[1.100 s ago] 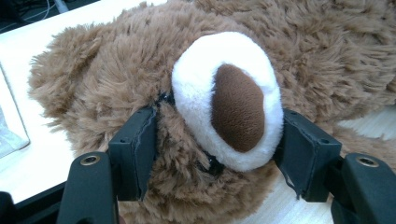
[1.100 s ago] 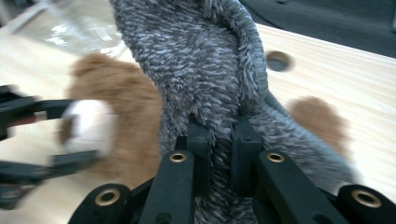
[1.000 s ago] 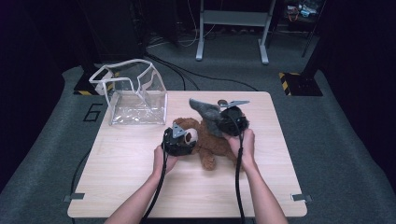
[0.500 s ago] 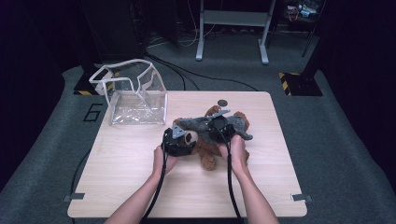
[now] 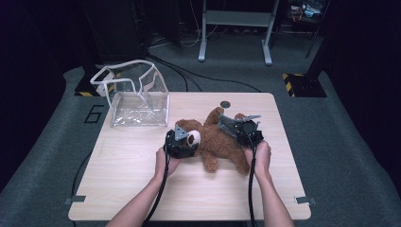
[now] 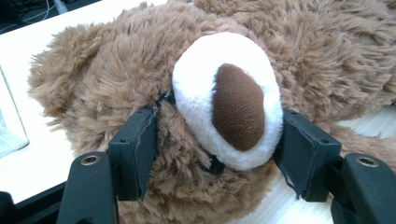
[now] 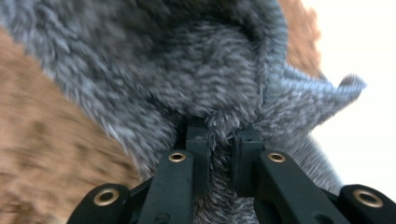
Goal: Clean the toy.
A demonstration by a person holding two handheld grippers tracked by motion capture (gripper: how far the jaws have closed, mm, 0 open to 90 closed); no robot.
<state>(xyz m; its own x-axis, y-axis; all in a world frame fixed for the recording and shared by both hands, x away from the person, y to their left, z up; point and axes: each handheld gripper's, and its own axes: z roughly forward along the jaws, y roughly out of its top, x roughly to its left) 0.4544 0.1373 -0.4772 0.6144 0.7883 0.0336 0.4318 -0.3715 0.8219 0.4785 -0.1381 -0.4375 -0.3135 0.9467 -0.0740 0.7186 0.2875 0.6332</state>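
I have the left claw (image 6: 217, 140) clamped on the head of the teddy bear (image 5: 218, 138), one jaw at each side of the white muzzle. The bear lies on its back on the counter (image 5: 142, 189), body stretching away from the left claw toward the right one. My right claw (image 7: 219, 135) is pinched tight on a fold of grey fleece cloth (image 7: 196, 79), which drapes over the bear's body just ahead of that claw. A clear plastic bag (image 5: 137, 97) stands beyond the left claw, apart from it.

Bright table amid dim surroundings (right gripper view blurred, background overexposed).
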